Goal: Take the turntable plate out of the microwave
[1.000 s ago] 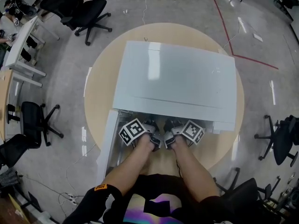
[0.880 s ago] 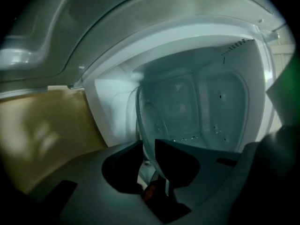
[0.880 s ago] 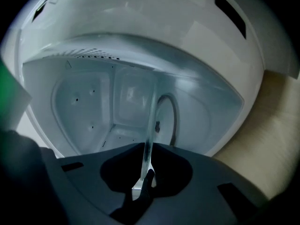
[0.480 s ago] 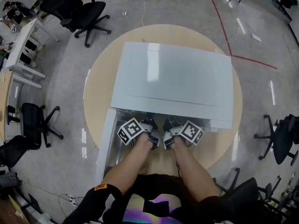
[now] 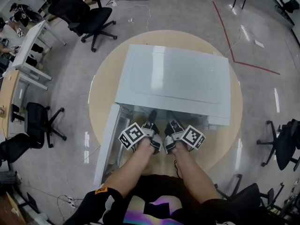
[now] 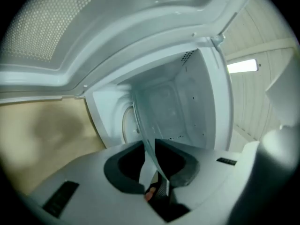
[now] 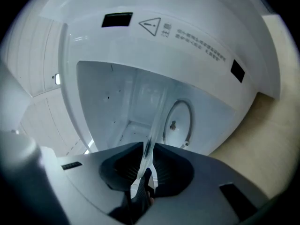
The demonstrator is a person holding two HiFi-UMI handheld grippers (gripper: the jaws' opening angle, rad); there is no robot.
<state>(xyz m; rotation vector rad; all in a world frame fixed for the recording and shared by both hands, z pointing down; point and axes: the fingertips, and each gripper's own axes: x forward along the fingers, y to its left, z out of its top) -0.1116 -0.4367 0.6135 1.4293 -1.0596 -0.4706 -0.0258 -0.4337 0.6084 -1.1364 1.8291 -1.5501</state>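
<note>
- Now, at the far left, the microwave has its door swung wide open over the round worktop, so nothing bars the way out.
- Your left claw sits at the mouth of the oven with the glass rim of the turntable plate between its pads. Its jaws have just been opening a touch, yet the rim still looks pinched, and the glass runs on from it into the cavity.
- Compared with a second ago, both marker cubes have drawn back from the microwave's front edge and lifted, and more of each claw shows outside the opening. I read that as the plate lifted off its seat and starting to come out.
- Your right claw, close beside the left, is closed narrow on the same rim, with the glass edge-on between its pads.
- Past it, on the cavity floor, the roller ring and its centre hub lie bare, which fits a raised plate.
- Most of the plate still seems to be inside the cavity, so the task is under way but not done. That slackened left grip is the thing to watch, since glass slips easily.
</note>
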